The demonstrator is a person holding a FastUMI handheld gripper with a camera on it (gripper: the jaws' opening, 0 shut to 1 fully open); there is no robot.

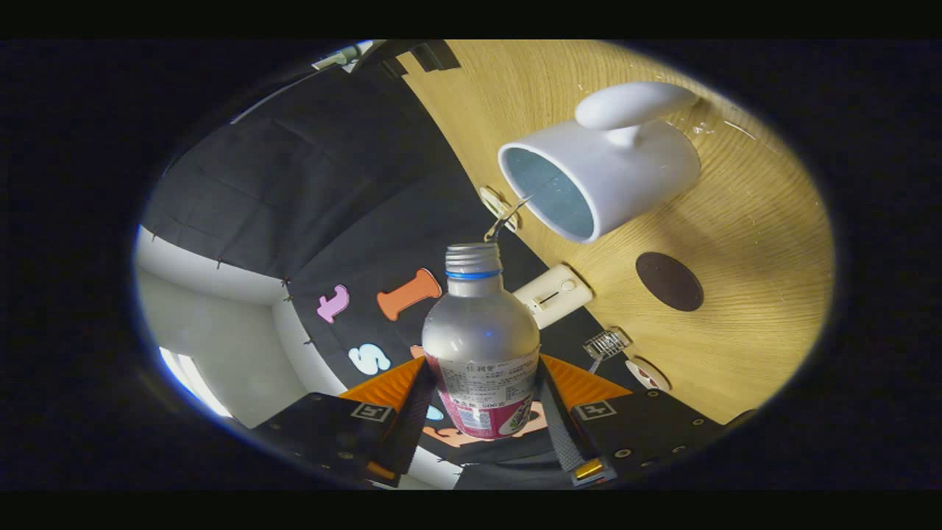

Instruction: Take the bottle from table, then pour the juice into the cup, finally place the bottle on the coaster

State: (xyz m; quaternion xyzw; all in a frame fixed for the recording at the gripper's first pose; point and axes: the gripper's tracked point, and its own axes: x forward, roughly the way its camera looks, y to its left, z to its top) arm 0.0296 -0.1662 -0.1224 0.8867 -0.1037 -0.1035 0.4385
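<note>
There is one bottle (482,346), near the bottom middle of the picture, and both fingers of the one gripper (482,401) press on its sides. There is one white cup (600,173) at the upper right. There is one dark round coaster (669,281), lower down to the right of the cup. There is one wooden table (758,243) under the cup and coaster.

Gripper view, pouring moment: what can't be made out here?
- Bottle base: hidden behind the gripper shut on it.
- Cup fill level: interior too dim and angled.
- Bottle label text: too small.
- Small items at the table edge: too small to identify.
</note>
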